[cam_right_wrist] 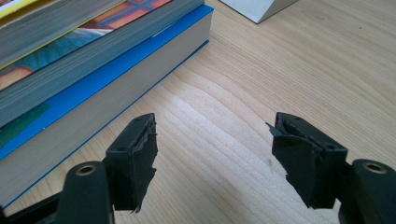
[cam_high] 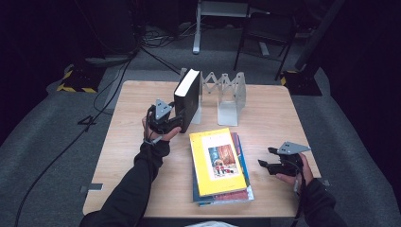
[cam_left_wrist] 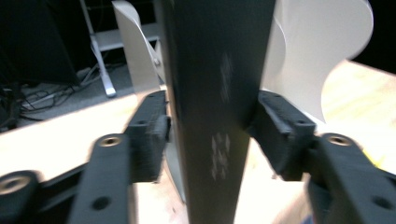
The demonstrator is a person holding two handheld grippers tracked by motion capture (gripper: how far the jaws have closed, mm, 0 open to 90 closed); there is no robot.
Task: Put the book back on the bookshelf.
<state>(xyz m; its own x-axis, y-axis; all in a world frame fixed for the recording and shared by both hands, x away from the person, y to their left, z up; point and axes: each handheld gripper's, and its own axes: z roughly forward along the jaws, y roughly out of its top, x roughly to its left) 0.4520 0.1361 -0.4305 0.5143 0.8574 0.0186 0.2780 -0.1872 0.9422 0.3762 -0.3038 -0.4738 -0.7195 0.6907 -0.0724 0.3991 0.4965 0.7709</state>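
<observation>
**benchwatcher:** Over on the left half of the pale wooden surface (cam_high: pixel 142 142), the left claw (cam_high: pixel 176 119) is clamped on a thick black hardcover book (cam_high: pixel 187 98). The book stands upright on its lower edge, tipped a bit, right against the left end of the white metal accordion-style book rack (cam_high: pixel 227 94) at the far side. From the left gripper view you can see both jaws pressed flat on the book's (cam_left_wrist: pixel 215 93) two covers, one pad per side, with a white rack panel (cam_left_wrist: pixel 322 60) just behind it.

**plywood_pete:** Yep, squeezed tight, no gap at all. What's the other hand doing?

**benchwatcher:** The right claw (cam_high: pixel 265 157) sits low near the right edge of the surface, jaws spread apart, nothing between them. The right gripper view shows bare wood grain (cam_right_wrist: pixel 219 135) between the two pads (cam_right_wrist: pixel 140 158), and those pads look pretty chewed up at the edges.

**plywood_pete:** And that pile in the middle?

**benchwatcher:** That's a stack of flat-lying books (cam_high: pixel 220 165), a yellow-covered paperback with a picture on the front (cam_high: pixel 215 158) on top, a blue-covered one (cam_right_wrist: pixel 116 79) lower down. It lies between the two hands, near the front edge, and the right claw is just beside it but not touching. The stack is well apart from the black book.

**plywood_pete:** Dark sleeves on both forearms, cables trailing off each gripper.
</observation>
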